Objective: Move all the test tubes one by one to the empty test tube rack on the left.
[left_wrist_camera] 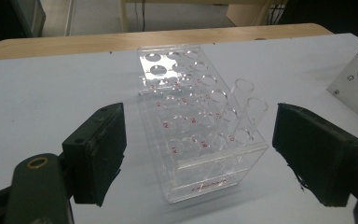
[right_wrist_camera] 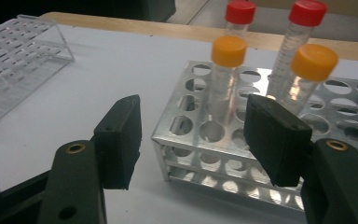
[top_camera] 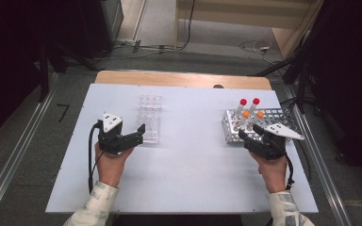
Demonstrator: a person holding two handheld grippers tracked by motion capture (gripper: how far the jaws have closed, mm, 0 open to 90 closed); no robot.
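Note:
A clear plastic tube rack lies left of the table's middle, with two uncapped clear tubes standing in its near right holes. My left gripper is open at the rack's near end, and its pads stand clear of the rack on both sides. At the right, a metal rack holds two red-capped tubes and two orange-capped tubes. My right gripper is open at the metal rack's near left corner and holds nothing.
The white table top has bare room between the two racks and in front of them. A wooden edge runs along the back. Metal rails flank the table, and cables lie on the floor behind.

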